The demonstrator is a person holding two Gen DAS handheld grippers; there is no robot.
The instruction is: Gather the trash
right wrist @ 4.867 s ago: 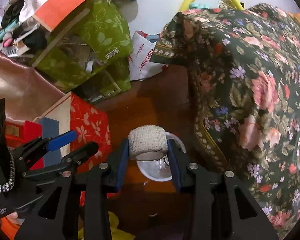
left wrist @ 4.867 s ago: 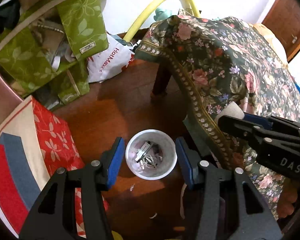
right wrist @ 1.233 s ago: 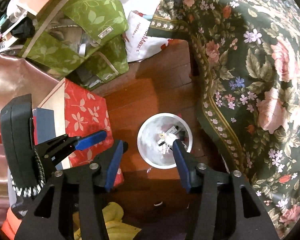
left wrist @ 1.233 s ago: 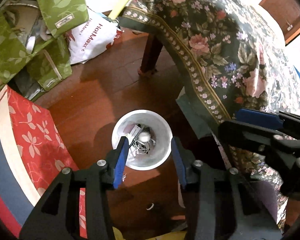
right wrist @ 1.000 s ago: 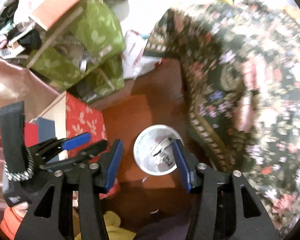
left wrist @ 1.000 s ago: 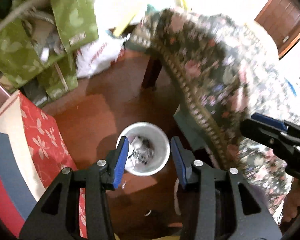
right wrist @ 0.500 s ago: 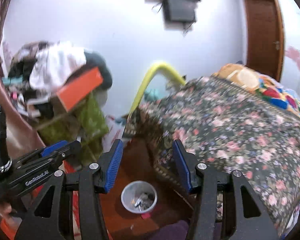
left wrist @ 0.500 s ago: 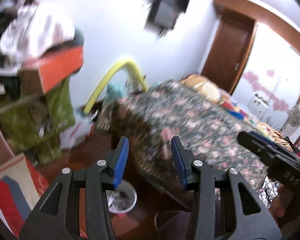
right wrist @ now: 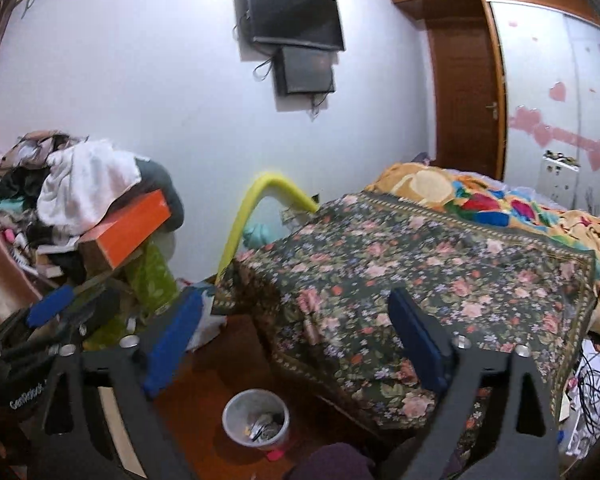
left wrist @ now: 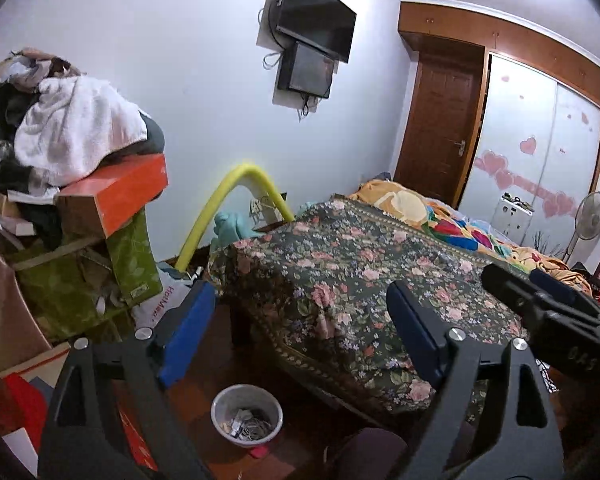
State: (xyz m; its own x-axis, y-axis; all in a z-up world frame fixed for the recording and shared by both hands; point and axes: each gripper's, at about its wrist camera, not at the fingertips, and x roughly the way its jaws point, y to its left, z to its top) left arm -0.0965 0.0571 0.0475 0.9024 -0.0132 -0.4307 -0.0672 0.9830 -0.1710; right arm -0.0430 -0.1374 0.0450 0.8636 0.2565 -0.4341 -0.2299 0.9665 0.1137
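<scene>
Left gripper (left wrist: 296,336): jaws opening, already wide, nothing between the blue pads; the same holds for the right gripper (right wrist: 294,340), jaws opening, empty. Both point over the near corner of the floral-covered table (left wrist: 360,280), which looks bare of loose items from here. Task item: the small white trash bin (left wrist: 247,416) stands on the wooden floor, near, below and between the jaws, beside the table's hanging cloth, with wrappers and small scraps inside. Risks, judged: the stack at far left, an orange box (left wrist: 116,196) under a white towel (left wrist: 72,128) on green bags, looks unsteady, and a sideways sweep of the left tool could topple it. Lowering either tool without sighting the bin could tip it and spill what is collected. The cables at the near right (right wrist: 596,376) could snag a finger. Writing: the white plastic bag (left wrist: 160,304) reads "HotMax"; the left tool's body, seen from the right wrist, carries lettering too blurred to read with certainty.
</scene>
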